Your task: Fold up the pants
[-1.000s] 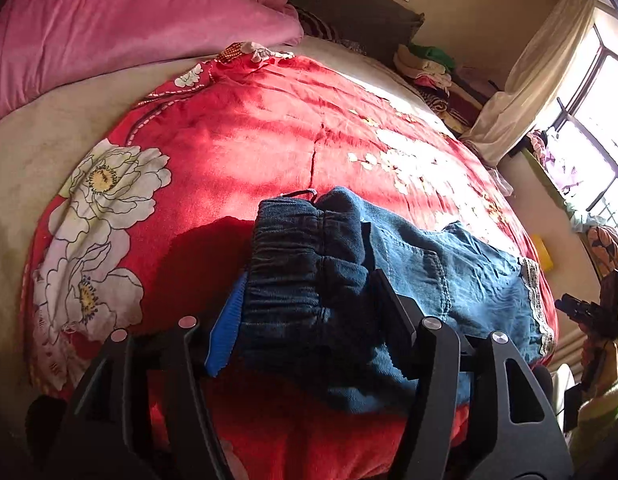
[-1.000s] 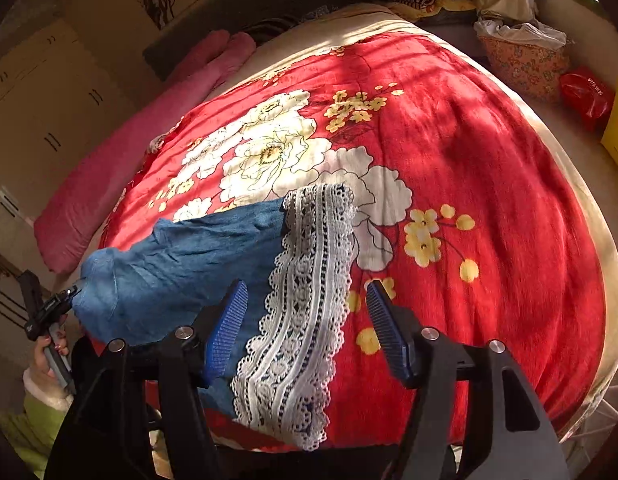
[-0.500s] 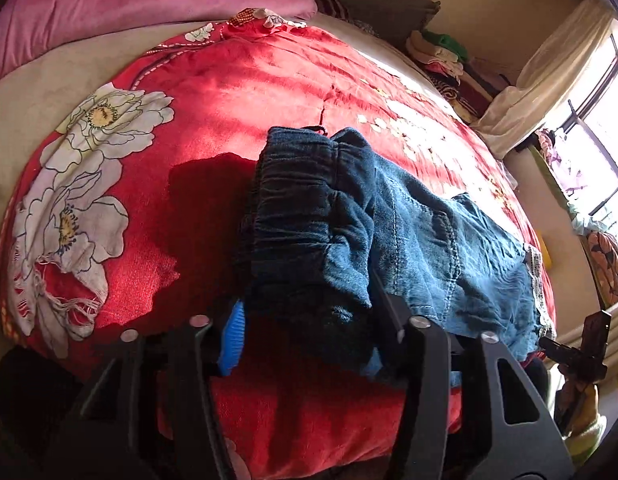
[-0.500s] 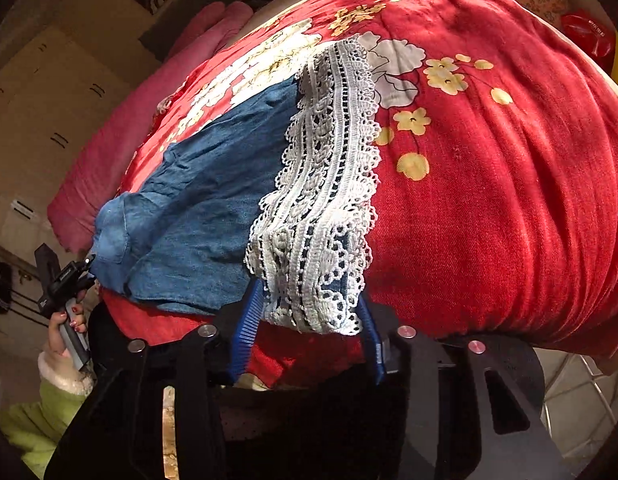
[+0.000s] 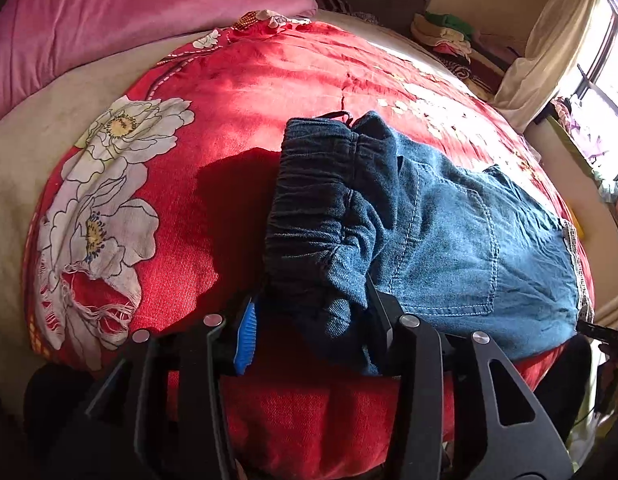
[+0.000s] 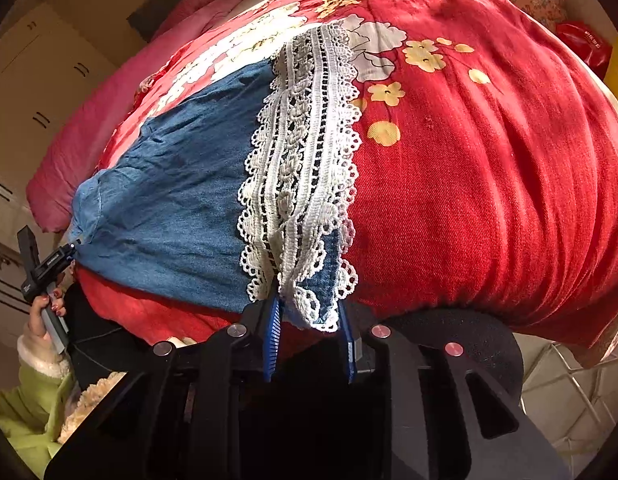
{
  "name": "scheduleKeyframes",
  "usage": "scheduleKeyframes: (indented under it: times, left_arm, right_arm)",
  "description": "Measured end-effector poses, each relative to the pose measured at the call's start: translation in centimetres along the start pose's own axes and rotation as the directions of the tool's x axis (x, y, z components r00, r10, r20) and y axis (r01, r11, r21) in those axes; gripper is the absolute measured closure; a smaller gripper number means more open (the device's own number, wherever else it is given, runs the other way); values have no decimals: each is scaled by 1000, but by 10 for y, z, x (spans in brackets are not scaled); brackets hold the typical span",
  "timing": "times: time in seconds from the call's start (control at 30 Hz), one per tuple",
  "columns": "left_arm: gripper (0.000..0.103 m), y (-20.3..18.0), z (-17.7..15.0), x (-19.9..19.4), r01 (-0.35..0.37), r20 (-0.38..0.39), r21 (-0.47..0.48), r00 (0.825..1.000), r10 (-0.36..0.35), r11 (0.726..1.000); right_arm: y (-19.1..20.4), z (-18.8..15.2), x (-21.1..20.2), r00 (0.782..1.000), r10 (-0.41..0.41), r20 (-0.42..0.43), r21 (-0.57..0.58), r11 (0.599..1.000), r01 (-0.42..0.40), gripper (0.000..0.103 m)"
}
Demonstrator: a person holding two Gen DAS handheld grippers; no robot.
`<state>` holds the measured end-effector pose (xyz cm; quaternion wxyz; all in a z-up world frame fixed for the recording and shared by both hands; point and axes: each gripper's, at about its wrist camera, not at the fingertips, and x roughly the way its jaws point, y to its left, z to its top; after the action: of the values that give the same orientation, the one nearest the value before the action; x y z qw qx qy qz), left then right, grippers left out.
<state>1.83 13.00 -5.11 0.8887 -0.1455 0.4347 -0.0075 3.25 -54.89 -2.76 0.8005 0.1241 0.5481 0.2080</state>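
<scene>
Blue denim pants [image 5: 449,232] with a white lace hem [image 6: 305,160] lie along the near edge of a red flowered bedspread [image 5: 229,120]. My left gripper [image 5: 309,320] sits at the dark gathered waistband [image 5: 313,208], its jaws around the near corner of the waist, closed on the bunched cloth. My right gripper [image 6: 309,332] is at the hem end; its blue pads [image 6: 272,336] are close together, pinching the lace and denim corner. The left gripper and the hand holding it also show far left in the right wrist view [image 6: 49,264].
A pink pillow [image 5: 129,12] lies at the bed's head. Piled clothes [image 5: 449,36] and a curtain [image 5: 549,40] are beyond the far side. A red bag [image 6: 585,44] sits on the floor. The bed edge drops off just below both grippers.
Both grippers moved in onto the pants' ends and their jaws narrowed. The right one went from open around the lace to closed on it; the left closed on the waistband corner.
</scene>
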Motion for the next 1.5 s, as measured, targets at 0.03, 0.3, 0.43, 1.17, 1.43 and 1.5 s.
scheduleKeyframes:
  times: [0.03, 0.3, 0.43, 1.17, 1.43, 1.5]
  left_arm:
    - [62, 1, 1, -4, 5, 7, -4, 1000, -5, 1000]
    - [36, -10, 18, -69, -82, 140, 32, 987, 76, 996]
    - [34, -51, 43, -72, 25, 168, 108, 985, -43, 994]
    - [47, -234, 70, 134, 265, -199, 318, 957, -209, 910]
    - [47, -239, 60, 141, 225, -177, 388, 970, -168, 894]
    - [46, -242, 58, 142, 212, -170, 405, 973, -154, 890]
  right_arm:
    - [0, 0, -7, 1000, -9, 12, -3, 1000, 9, 71]
    - [20, 20, -72, 972, -64, 227, -84, 993, 85, 52]
    - [54, 50, -61, 970, 2, 243, -190, 981, 46, 47]
    - [46, 138, 62, 996, 45, 75, -150, 988, -34, 47]
    - [35, 132, 72, 995, 48, 86, -123, 992, -38, 47]
    - [42, 132, 69, 996, 26, 86, -143, 990, -13, 47]
